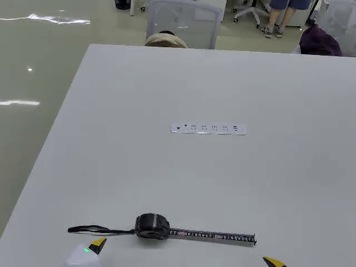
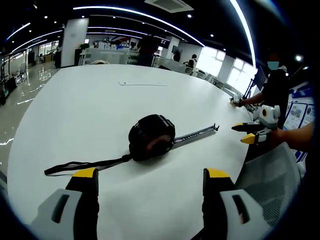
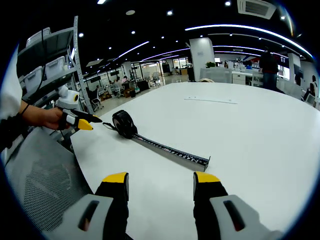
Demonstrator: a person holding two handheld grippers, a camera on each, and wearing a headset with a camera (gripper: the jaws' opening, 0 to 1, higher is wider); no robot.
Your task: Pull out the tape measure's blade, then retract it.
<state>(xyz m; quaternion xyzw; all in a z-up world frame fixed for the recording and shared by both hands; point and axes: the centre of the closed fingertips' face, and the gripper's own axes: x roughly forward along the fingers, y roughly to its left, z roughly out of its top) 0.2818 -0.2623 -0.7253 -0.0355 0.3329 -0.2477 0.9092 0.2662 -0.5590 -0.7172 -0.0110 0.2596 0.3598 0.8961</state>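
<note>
tape measure lies on bench, blade partly out; left gripper and right gripper both spread apart, empty, near it

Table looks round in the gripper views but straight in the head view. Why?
Left and right gripper views: fisheye lenses bend the edges of the table into curves. Head view: its edges run straight, and bright glare streaks the floor at upper left.

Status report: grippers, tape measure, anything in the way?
Left gripper and right gripper open, empty. Tape measure on table, blade out. Socket strip far beyond, not blocking.
</note>
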